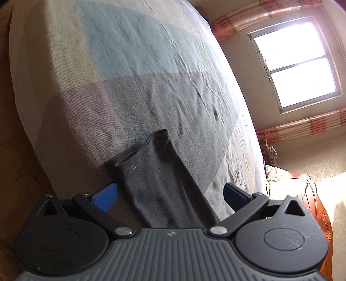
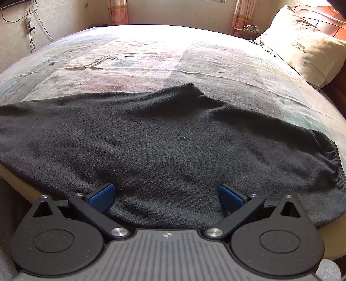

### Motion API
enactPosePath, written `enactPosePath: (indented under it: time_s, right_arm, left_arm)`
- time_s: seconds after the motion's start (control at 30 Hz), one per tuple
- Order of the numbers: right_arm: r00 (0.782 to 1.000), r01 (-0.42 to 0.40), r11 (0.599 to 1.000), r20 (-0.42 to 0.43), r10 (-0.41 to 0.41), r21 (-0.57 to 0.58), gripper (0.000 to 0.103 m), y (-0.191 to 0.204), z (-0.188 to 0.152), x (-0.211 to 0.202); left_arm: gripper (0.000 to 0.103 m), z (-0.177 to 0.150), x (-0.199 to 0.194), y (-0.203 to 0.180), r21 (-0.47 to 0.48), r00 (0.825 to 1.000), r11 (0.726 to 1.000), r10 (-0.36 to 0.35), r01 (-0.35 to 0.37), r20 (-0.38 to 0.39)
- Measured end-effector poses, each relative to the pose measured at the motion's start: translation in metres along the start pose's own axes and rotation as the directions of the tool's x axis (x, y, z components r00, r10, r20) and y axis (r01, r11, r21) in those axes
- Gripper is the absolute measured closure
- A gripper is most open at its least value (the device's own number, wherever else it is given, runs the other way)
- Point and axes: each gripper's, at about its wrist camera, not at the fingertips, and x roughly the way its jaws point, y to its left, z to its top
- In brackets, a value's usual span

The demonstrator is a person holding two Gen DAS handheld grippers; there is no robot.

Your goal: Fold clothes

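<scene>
A dark grey garment (image 2: 164,138) lies spread flat across the near part of the bed (image 2: 151,51), its elastic waistband (image 2: 337,164) at the right edge. My right gripper (image 2: 166,197) is open over the garment's near edge, blue pads wide apart with cloth between them. In the left wrist view, one narrow stitched end of the garment (image 1: 155,173) lies on the bed's corner and runs between the blue pads of my left gripper (image 1: 170,195). That gripper is open too, its pads clear of the cloth on both sides.
A cream pillow (image 2: 302,45) rests at the bed's far right beside a wooden headboard (image 2: 320,19). A bright window (image 1: 296,62) with striped curtains (image 1: 302,125) fills the wall past the bed. Cables (image 2: 30,28) hang on the far left wall. Wooden flooring (image 1: 15,173) borders the bed.
</scene>
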Motion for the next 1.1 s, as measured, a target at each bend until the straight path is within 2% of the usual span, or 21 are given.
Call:
enactPosePath:
  time_s: [0.13,0.3,0.37,0.47,0.57,0.77,0.93,1.1]
  right_arm:
    - [1.000,0.003,1.000,-0.006,-0.003,0.002,0.000,0.000,0.001,0.000]
    - [1.000,0.004,1.000,-0.009,-0.004,0.003,0.000,0.001,0.001,0.001]
    - [1.000,0.005,1.000,-0.010,-0.005,0.004,0.000,0.001,0.001,0.001]
    - [1.000,0.005,1.000,-0.011,-0.005,0.004,0.000,0.001,0.001,0.001]
    - [1.000,0.007,1.000,-0.012,-0.006,0.006,0.000,0.001,0.001,0.000]
    - [1.000,0.008,1.000,-0.012,-0.008,0.008,0.000,0.001,0.001,0.000]
    - [1.000,0.006,1.000,-0.023,-0.006,0.006,0.000,0.000,0.004,0.000]
    - [0.999,0.017,1.000,-0.044,-0.018,-0.011,0.000,0.003,0.008,0.000]
  left_arm:
    - [0.001,0.001,0.000,-0.015,0.035,0.998,0.998,-0.061,0.061,-0.005]
    - [0.001,0.011,0.012,-0.020,0.060,0.997,0.995,-0.073,0.073,-0.004]
    - [0.001,0.015,0.022,-0.015,0.074,0.999,0.996,-0.050,0.050,-0.010]
    - [0.002,0.018,0.023,-0.005,0.093,0.999,0.995,0.017,-0.020,0.034]
    - [0.001,0.022,0.006,-0.007,0.090,0.994,0.996,0.021,-0.030,0.103]
    - [0.001,0.012,-0.006,-0.002,0.069,0.997,0.997,-0.032,0.027,0.076]
    - [0.001,0.007,0.003,0.016,0.000,0.998,1.000,-0.019,0.019,0.064]
    - [0.001,0.010,0.012,0.023,-0.014,0.997,0.999,-0.037,0.038,0.071]
